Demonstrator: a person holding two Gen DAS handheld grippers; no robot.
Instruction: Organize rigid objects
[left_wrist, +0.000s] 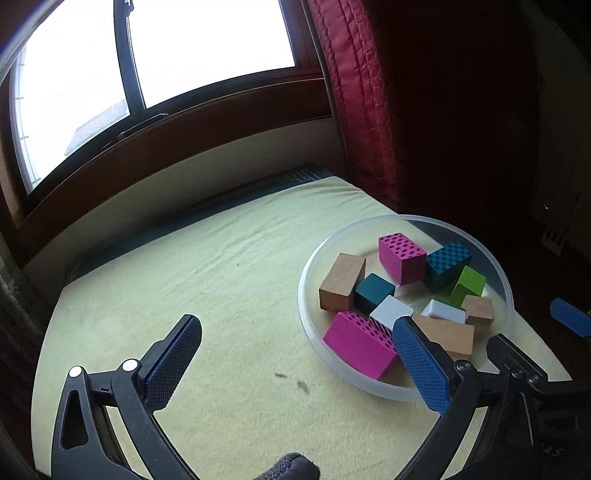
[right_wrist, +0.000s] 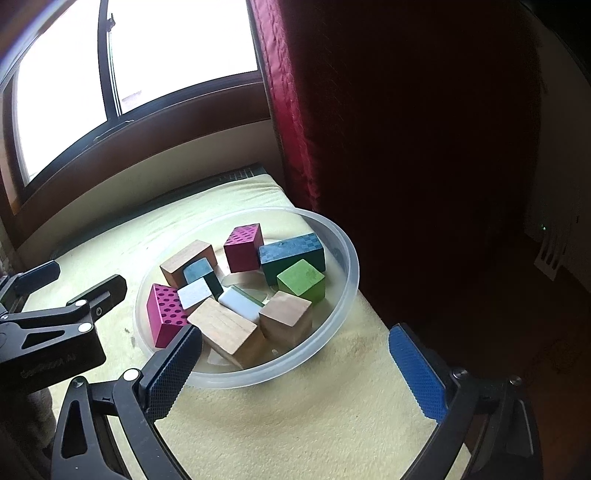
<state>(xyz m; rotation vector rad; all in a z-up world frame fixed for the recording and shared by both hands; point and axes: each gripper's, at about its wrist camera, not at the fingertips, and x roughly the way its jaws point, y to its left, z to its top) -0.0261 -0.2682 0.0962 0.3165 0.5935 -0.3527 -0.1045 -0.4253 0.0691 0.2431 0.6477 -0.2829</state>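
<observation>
both grippers hang over the counter (left_wrist: 207, 280), which has a pale yellow cloth on it, and neither one holds anything. the left gripper (left_wrist: 295, 365) has its fingers spread wide over the bare cloth at the near side, with one finger just in front of the bowl's near rim. the right gripper (right_wrist: 295, 365) also has its fingers fully spread, and the near rim of the bowl lies between them, but the pads do not press on it. i judge that the hands stay back like this because the blocks are already gathered and there is nothing loose to carry. the clear plastic bowl (right_wrist: 347, 258) stands near the far right corner of the counter, close to the red curtain (right_wrist: 295, 129). inside it lies a loose pile of wooden blocks: two pink dotted blocks (right_wrist: 164, 314), a teal checkered block (right_wrist: 291, 254), a green block (right_wrist: 301, 280), a small dark teal block (left_wrist: 375, 291), two white blocks (right_wrist: 242, 304) and three plain wood blocks (right_wrist: 225, 328). they lean on each other, not in rows. no block is on the cloth outside the bowl, so the task seems nearly done.
</observation>
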